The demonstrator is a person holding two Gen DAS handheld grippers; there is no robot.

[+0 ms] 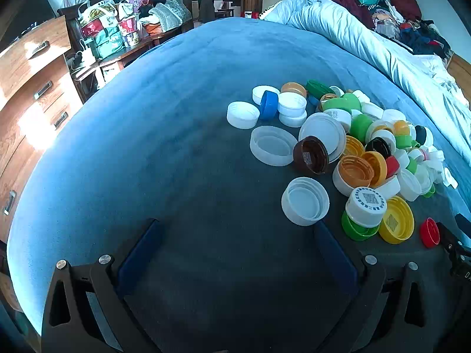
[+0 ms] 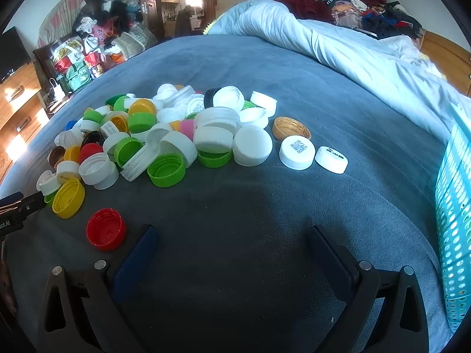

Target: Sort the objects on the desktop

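Observation:
A pile of plastic bottle caps (image 1: 362, 144), white, green, yellow, orange, red, brown and blue, lies on a grey-blue blanket; it also shows in the right wrist view (image 2: 164, 135). My left gripper (image 1: 235, 229) is open and empty, its right finger just below a white cap (image 1: 305, 201). My right gripper (image 2: 231, 235) is open and empty, with a red cap (image 2: 106, 233) just left of its left finger. The right gripper's tip shows at the left wrist view's right edge (image 1: 453, 241), and the left gripper's tip at the right wrist view's left edge (image 2: 20, 203).
A turquoise perforated basket (image 2: 453, 220) stands at the right edge. A light blue duvet (image 2: 338, 47) is bunched along the far right of the bed. A wooden dresser (image 1: 32, 94) and cluttered desk (image 1: 117, 38) stand to the left.

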